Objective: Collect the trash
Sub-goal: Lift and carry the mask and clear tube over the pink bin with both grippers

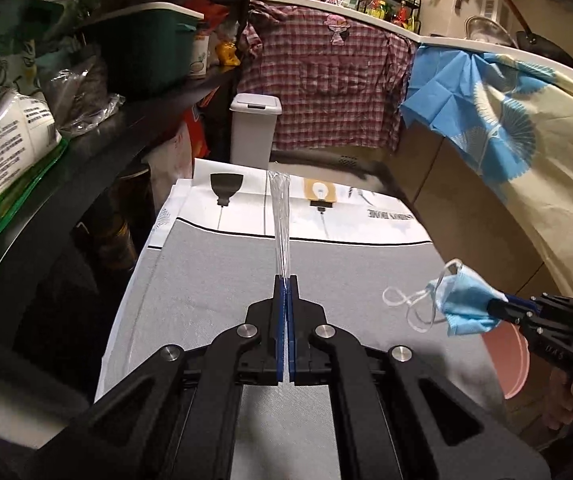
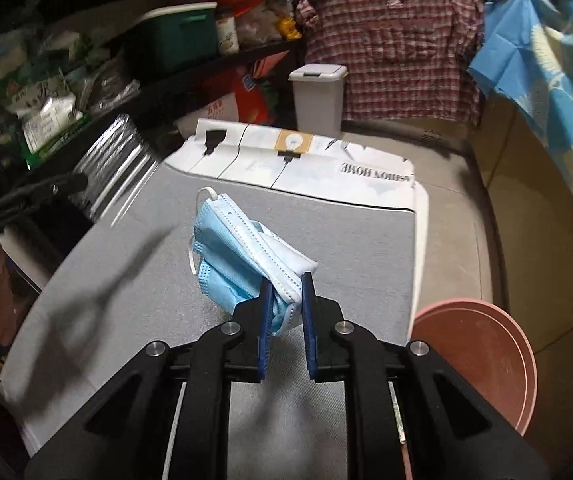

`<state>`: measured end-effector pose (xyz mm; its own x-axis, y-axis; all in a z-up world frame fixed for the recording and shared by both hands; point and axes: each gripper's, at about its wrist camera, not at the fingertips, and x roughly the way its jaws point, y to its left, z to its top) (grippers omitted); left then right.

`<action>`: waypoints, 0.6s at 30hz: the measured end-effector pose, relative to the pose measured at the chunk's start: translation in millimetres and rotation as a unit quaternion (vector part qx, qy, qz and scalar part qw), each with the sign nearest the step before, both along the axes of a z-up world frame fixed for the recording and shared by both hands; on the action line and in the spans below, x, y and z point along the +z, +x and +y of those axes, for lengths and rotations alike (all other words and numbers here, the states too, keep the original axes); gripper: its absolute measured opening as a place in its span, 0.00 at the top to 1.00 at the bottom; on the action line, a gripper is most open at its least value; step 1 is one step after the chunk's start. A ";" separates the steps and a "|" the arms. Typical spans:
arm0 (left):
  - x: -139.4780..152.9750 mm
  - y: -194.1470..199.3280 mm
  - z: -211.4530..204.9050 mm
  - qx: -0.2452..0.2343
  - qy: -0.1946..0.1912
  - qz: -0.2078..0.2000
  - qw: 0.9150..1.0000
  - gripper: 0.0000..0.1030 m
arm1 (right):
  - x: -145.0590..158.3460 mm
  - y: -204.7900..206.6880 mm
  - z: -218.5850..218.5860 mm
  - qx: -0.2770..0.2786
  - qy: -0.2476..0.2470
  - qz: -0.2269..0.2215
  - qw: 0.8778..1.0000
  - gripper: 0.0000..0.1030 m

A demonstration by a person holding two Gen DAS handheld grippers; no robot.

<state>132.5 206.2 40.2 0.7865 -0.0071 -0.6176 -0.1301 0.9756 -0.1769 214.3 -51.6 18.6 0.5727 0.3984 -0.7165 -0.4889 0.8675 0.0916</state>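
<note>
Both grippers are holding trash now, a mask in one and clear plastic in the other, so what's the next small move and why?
Probably carry both forward toward the white lidded bin past the table's far end. The right gripper is shut on the blue face mask, the left gripper on the clear plastic wrapper, and both pieces hang clear of the grey tablecloth.

Dim indoor light; fisheye bends the edges, dark corners, motion blur at left.

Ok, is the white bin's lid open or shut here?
Shut. The bin stands upright past the table, and its lid lies flat across the top in both views, with no gap showing.
</note>
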 end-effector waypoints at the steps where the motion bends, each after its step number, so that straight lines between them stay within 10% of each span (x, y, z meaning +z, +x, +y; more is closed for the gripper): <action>1: 1.3 -4.3 -2.9 -0.001 -0.001 -0.001 1.000 0.99 | 4.1 -3.5 -4.1 -0.005 0.004 -0.002 1.000 0.86; 18: 24.7 -44.8 -65.8 -0.047 0.002 -0.023 0.999 0.99 | 72.1 -47.5 -93.3 -0.102 0.072 -0.040 0.991 0.86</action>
<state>87.7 140.4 64.9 0.8097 -0.0806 -0.5812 -0.0292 0.9838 -0.1771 166.7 -144.9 90.7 0.7048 0.3631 -0.6094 -0.3150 0.9299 0.1897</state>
